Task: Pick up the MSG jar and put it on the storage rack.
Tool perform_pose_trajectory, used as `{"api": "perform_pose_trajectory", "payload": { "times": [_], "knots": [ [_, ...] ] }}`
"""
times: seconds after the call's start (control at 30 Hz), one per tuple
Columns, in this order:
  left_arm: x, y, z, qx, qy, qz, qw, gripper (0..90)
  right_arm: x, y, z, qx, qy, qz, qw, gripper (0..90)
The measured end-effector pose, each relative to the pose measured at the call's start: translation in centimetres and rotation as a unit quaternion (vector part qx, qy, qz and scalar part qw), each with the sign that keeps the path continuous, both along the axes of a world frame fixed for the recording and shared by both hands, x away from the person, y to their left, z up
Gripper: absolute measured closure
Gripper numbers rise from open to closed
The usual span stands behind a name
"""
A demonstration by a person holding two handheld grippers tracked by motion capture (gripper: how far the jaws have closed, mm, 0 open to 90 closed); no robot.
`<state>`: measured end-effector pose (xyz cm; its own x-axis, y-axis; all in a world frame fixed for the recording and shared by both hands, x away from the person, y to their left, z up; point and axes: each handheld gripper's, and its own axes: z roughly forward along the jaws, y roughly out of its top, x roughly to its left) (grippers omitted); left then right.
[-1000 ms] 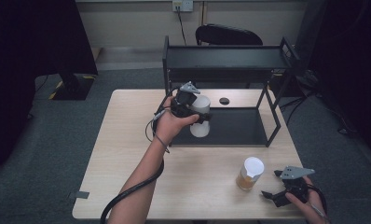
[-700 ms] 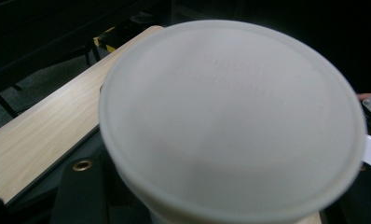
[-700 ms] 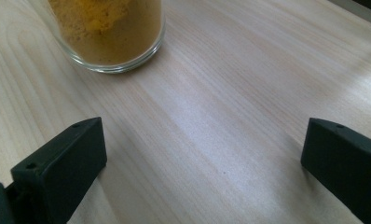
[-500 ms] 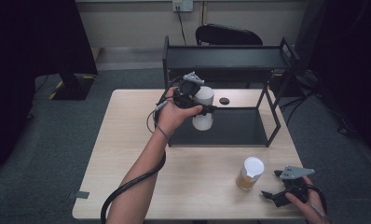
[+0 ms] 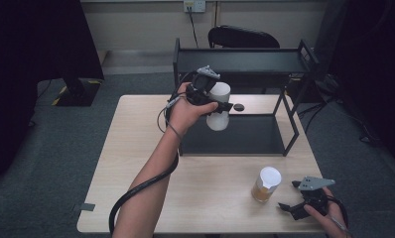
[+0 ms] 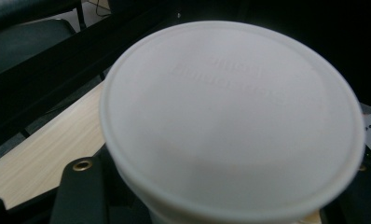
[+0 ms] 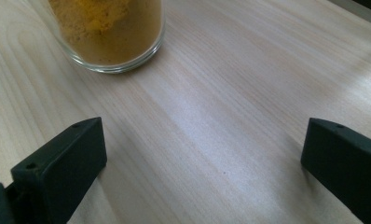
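Right gripper (image 5: 294,207) rests on the table (image 5: 136,163) at about 5 o'clock in the high view, jaws wide apart with nothing between them. The glass jar (image 5: 266,184) of tan powder, white-lidded, stands just beside it toward 10 o'clock; in the right gripper view the jar (image 7: 110,35) sits ahead of the left jaw, apart from it.

Left gripper (image 5: 216,104) is held above the table near centre, toward 12 o'clock, jaws clamped on the white container (image 5: 218,106). It hangs in the air in front of the black shelf rack (image 5: 240,62), above the rack's lower tray (image 5: 235,135) and below the top shelf. In the left gripper view the container's lid (image 6: 230,121) faces the camera, close and blurred.

Judgement: the step in hand is carrying the container to the rack.
- Keep the clamp firm and the container upright.
- Clear the front bar and the corner post before moving inward.
- Lower until the base sits flat, then open.
- Right gripper stays idle, off the jar.
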<state>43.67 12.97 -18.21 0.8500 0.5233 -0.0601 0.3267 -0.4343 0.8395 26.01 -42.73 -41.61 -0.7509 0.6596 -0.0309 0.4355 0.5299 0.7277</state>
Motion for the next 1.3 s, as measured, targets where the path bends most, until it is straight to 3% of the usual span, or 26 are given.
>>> {"api": "perform_pose_trajectory", "payload": {
  "times": [1.3],
  "knots": [
    [1.0, -1.0, 6.0, -0.002, -0.012, -0.01, 0.9999, 35.0, 0.0, 0.0, 0.0, 0.0, 0.0, 0.0, 1.0, 0.0]
  ]
}}
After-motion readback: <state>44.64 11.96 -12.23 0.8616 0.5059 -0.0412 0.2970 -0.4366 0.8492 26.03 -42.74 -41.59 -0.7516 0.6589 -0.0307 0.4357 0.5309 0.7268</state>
